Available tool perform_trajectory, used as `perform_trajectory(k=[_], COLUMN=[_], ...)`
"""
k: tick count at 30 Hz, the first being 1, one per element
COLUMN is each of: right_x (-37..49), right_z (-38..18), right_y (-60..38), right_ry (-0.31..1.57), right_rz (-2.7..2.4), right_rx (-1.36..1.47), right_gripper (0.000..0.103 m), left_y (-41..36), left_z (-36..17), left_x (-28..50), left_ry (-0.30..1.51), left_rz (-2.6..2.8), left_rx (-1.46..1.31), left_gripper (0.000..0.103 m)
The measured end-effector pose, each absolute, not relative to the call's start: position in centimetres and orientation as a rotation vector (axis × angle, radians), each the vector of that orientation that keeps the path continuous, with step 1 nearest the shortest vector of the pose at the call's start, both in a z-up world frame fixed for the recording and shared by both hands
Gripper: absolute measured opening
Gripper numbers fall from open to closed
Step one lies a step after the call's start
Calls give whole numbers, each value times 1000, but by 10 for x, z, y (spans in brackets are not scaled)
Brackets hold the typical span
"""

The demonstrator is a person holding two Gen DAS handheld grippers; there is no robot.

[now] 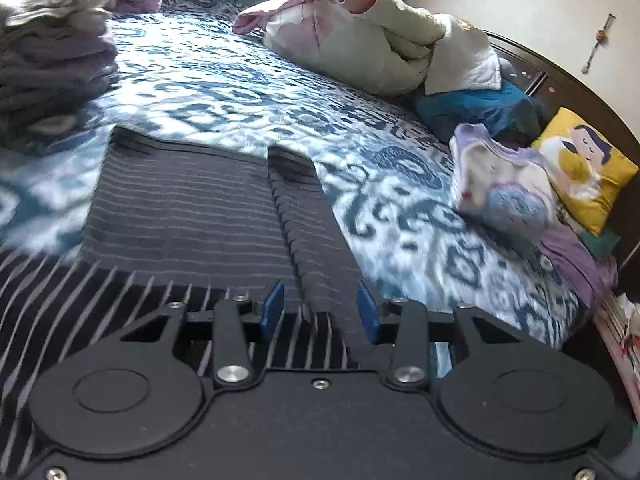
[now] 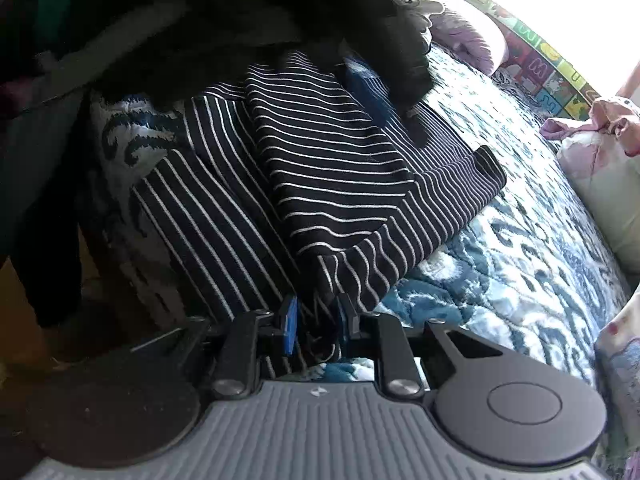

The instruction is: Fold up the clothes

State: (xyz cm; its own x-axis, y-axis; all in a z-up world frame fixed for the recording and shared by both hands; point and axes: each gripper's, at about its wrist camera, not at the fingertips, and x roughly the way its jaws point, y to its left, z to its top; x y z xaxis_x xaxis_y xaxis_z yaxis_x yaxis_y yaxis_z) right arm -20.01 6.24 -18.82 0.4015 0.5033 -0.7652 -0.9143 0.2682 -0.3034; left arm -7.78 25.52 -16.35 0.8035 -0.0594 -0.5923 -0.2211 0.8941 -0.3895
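Striped garment (image 1: pixel 180 204), dark with thin pale stripes, lies partly folded on the bed (image 1: pixel 224 76), which carries a blue-and-white patterned quilt.

Left gripper (image 1: pixel 320 308): blue fingers (image 1: pixel 274 304) stand apart over the near edge of the garment, a fold of cloth between them; pads not seen pressing on it.

Right gripper (image 2: pixel 316 320): fingers (image 2: pixel 290 320) narrow, pinched on a bunched edge of the same garment, at its lower corner.

Surroundings, left wrist view: stack of grey and purple clothes (image 1: pixel 52 56) at far left; rolled cream and pink bedding (image 1: pixel 360 36) at the far side; blue cloth (image 1: pixel 480 108) beside it; lilac printed pillow (image 1: pixel 500 184) and yellow cushion (image 1: pixel 584 168) with a cartoon figure at right, against a dark headboard (image 1: pixel 532 72).

Right wrist view: dark, blurred cloth (image 2: pixel 240 12) fills the upper left and overhangs the garment's far end.

Colourful mat (image 2: pixel 552 64) with letter shapes behind the bed; none legible.
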Motion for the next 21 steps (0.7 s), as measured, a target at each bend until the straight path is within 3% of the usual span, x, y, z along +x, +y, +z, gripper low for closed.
perform_trajectory(k=[6,9,12,15,21], right_x=[-200,-195,-196,-195,-196], right_z=[-191,-192,-195,-196,-184], right_y=[54,47,43,42,39], right_ry=[602,644,659,672,622], right_rz=[1000,987,987,991,985], right_rx=[-787,-739,-734,-730,-682], right_gripper=[15,14,14,14,15], left_y=[277,269,264,272,280], left_z=[-185,-195,-194,-184,-179], left_x=[6,23,24,1,-9], left_ry=[787,832,830,777,779], left_rz=[89,45,79,79,74], left_rx=[-471,-469,-425,-448,-476], left_gripper=[32,11,12,30,30])
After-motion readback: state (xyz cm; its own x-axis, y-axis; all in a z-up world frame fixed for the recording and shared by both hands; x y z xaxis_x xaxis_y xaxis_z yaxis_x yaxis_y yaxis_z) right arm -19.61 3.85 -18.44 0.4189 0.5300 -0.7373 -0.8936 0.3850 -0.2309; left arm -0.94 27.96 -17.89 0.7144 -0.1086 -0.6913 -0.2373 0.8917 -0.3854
